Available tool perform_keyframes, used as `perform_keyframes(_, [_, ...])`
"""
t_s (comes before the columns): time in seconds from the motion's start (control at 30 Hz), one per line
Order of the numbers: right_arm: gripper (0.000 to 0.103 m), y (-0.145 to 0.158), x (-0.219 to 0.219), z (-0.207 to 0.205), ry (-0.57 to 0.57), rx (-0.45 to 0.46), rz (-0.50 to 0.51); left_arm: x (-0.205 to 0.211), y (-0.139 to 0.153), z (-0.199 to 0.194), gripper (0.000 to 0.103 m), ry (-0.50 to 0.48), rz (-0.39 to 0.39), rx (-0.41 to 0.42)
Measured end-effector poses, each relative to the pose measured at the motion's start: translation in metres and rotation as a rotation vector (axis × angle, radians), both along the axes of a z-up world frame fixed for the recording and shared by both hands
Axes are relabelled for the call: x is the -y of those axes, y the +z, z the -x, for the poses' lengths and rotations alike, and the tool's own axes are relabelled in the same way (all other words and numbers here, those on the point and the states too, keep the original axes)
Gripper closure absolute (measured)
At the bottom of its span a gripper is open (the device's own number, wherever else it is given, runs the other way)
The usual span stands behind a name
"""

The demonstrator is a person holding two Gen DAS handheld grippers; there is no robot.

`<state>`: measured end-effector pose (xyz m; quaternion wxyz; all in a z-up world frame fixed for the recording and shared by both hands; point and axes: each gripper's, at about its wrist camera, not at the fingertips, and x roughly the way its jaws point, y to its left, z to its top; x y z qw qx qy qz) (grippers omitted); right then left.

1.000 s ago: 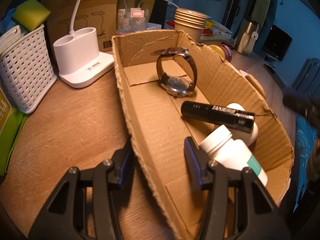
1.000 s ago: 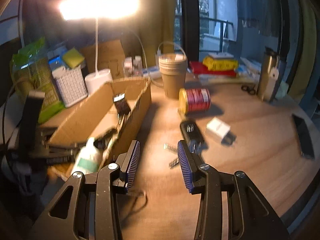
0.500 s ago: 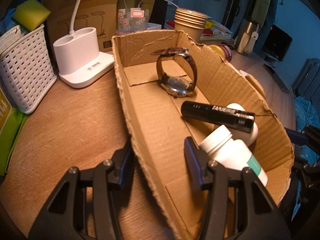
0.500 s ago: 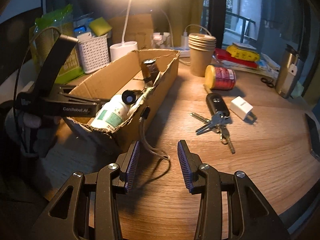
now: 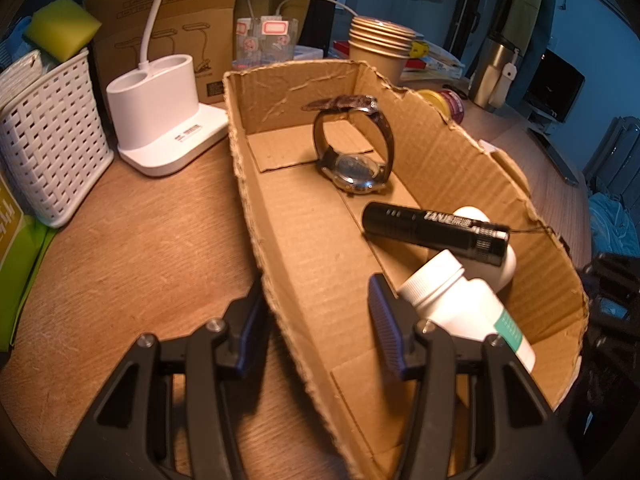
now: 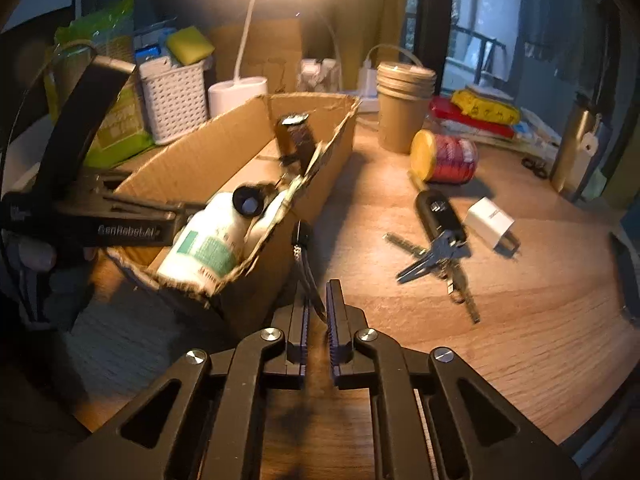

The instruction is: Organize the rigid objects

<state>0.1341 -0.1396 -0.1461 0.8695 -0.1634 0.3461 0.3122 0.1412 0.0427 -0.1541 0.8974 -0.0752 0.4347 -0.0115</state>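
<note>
An open cardboard box (image 5: 288, 216) holds a wristwatch (image 5: 352, 160), a black flashlight (image 5: 436, 232) and a white pill bottle (image 5: 464, 312). My left gripper (image 5: 316, 320) is open, its jaws astride the box's left wall. The box also shows in the right wrist view (image 6: 208, 160). My right gripper (image 6: 318, 312) is shut on the flashlight's dark wrist strap (image 6: 306, 264), which hangs over the box's right wall. A car key with keys (image 6: 438, 232) and a white charger (image 6: 490, 222) lie on the table to the right.
A white lamp base (image 5: 160, 120), a white basket (image 5: 44, 140), stacked paper cups (image 6: 404, 106), a red can with yellow lid (image 6: 444, 156) and a steel tumbler (image 6: 576, 148) stand around the box. A dark flat item (image 6: 624, 272) lies at the right table edge.
My right gripper moved toward the box and closed on the flashlight strap. The left gripper and the box stayed still.
</note>
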Motion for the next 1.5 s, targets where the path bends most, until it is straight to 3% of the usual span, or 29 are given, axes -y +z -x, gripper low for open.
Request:
perform_keyframes(0.43, [0.096, 0.052, -0.046, -0.003, 0.071, 0.164, -0.025, 0.000, 0.000, 0.000, 0.052, 0.000, 0.000, 0.000])
perform_keyframes(0.67, [0.096, 0.056, -0.086, -0.005, 0.164, 0.152, -0.030, 0.000, 0.000, 0.000, 0.052, 0.000, 0.000, 0.000])
perform_keyframes(0.87, [0.095, 0.050, -0.102, -0.030, 0.185, 0.059, -0.062, 0.000, 0.000, 0.000, 0.052, 0.000, 0.000, 0.000])
perform_keyframes(0.97, [0.087, 0.048, -0.102, -0.037, 0.180, 0.027, -0.078, 0.000, 0.000, 0.000, 0.052, 0.000, 0.000, 0.000])
perform_keyframes(1.03, [0.071, 0.046, -0.099, -0.039, 0.188, 0.000, -0.093, 0.000, 0.000, 0.000, 0.052, 0.000, 0.000, 0.000])
perform_keyframes(1.17, [0.063, 0.048, -0.087, -0.036, 0.183, -0.013, -0.125, 0.000, 0.000, 0.000, 0.052, 0.000, 0.000, 0.000])
perform_keyframes(1.23, [0.054, 0.050, -0.081, -0.034, 0.192, -0.019, -0.137, 0.000, 0.000, 0.000, 0.052, 0.000, 0.000, 0.000])
perform_keyframes(1.5, [0.051, 0.087, -0.077, -0.031, 0.195, 0.052, -0.208, 0.000, 0.000, 0.000, 0.052, 0.000, 0.000, 0.000])
